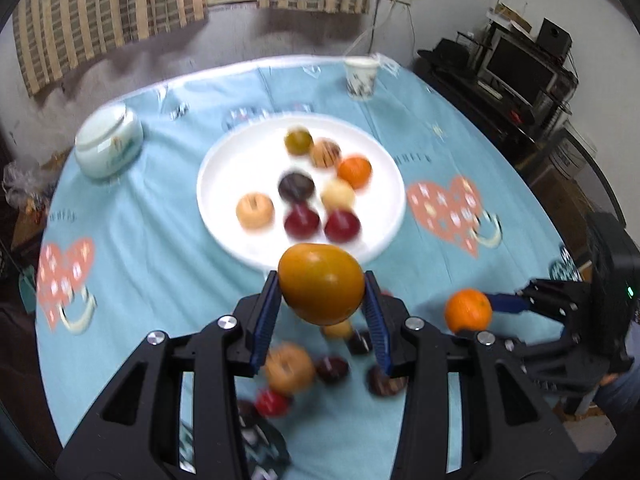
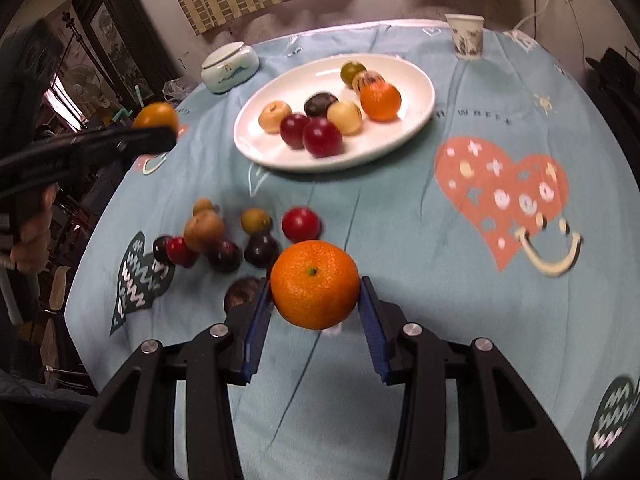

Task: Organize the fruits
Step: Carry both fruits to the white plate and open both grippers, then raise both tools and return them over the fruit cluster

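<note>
My left gripper (image 1: 322, 292) is shut on a large yellow-orange fruit (image 1: 321, 283), held above the cloth just short of the white plate (image 1: 224, 216). That fruit (image 2: 157, 117) and the left gripper (image 2: 156, 138) also show at the far left of the right wrist view. My right gripper (image 2: 316, 294) is shut on an orange (image 2: 315, 284), lifted off the table; the same orange (image 1: 468, 310) appears at the right of the left wrist view. Several fruits lie on the plate (image 2: 416, 120). Several loose fruits (image 2: 224, 240) lie on the cloth in front of it.
The round table wears a light blue cloth (image 2: 440, 240) with heart prints. A lidded ceramic jar (image 2: 229, 66) stands left of the plate and a paper cup (image 2: 466, 36) at the far edge. A person's hand (image 2: 34, 236) holds the left tool.
</note>
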`<action>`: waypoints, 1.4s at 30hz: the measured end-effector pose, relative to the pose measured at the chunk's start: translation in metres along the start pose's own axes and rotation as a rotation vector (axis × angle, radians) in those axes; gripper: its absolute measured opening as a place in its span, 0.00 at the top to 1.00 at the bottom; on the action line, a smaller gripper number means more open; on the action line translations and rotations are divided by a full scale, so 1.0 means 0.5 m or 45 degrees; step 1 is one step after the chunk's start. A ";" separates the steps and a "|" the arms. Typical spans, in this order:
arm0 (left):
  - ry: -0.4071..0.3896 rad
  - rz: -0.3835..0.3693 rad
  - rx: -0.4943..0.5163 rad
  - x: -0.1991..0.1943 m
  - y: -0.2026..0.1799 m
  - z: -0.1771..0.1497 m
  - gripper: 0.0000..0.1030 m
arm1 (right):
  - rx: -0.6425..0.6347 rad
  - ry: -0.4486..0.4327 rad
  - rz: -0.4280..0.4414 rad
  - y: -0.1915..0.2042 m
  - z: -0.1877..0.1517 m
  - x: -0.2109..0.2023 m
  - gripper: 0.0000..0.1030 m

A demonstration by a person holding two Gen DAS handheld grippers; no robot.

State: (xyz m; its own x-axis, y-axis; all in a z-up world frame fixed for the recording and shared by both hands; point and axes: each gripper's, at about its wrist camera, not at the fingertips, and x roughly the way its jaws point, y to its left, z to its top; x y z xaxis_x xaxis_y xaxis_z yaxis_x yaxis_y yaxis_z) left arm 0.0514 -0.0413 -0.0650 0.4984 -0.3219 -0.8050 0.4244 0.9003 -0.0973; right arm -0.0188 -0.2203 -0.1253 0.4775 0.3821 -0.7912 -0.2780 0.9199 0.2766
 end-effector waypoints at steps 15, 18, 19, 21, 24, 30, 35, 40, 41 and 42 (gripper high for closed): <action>0.123 0.117 -0.108 0.240 0.105 0.200 0.59 | -0.126 -0.090 -0.061 -0.001 0.278 0.138 0.58; 0.115 0.117 -0.111 0.254 0.119 0.208 0.58 | -0.135 -0.063 -0.094 -0.010 0.304 0.184 0.56; 0.107 0.117 -0.115 0.254 0.123 0.210 0.53 | -0.132 -0.040 -0.116 -0.015 0.311 0.198 0.55; 0.095 0.124 -0.117 0.251 0.128 0.210 0.48 | -0.133 -0.012 -0.159 -0.022 0.319 0.219 0.53; 0.075 0.158 -0.107 0.241 0.131 0.203 0.44 | -0.103 -0.110 -0.160 -0.030 0.318 0.194 0.34; 0.001 0.223 -0.128 0.177 0.115 0.167 0.33 | -0.018 -0.120 -0.097 -0.047 0.257 0.128 0.34; -0.068 0.221 -0.123 0.092 0.075 0.128 0.30 | 0.074 -0.053 -0.027 -0.034 0.116 0.078 0.34; -0.088 0.233 -0.099 0.025 0.032 0.098 0.28 | 0.148 0.001 0.039 -0.015 0.014 0.038 0.33; -0.090 0.237 -0.089 0.014 0.024 0.093 0.28 | 0.141 0.003 0.047 -0.008 0.000 0.027 0.33; -0.089 0.237 -0.078 0.004 0.017 0.089 0.28 | 0.133 -0.005 0.047 0.000 -0.011 0.016 0.34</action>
State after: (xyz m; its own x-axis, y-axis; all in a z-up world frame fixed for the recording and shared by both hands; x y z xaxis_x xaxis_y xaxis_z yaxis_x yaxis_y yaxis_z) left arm 0.0895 -0.0471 -0.0414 0.6159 -0.1663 -0.7701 0.2748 0.9614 0.0121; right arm -0.0195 -0.2178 -0.1349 0.4719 0.4160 -0.7774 -0.2071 0.9093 0.3609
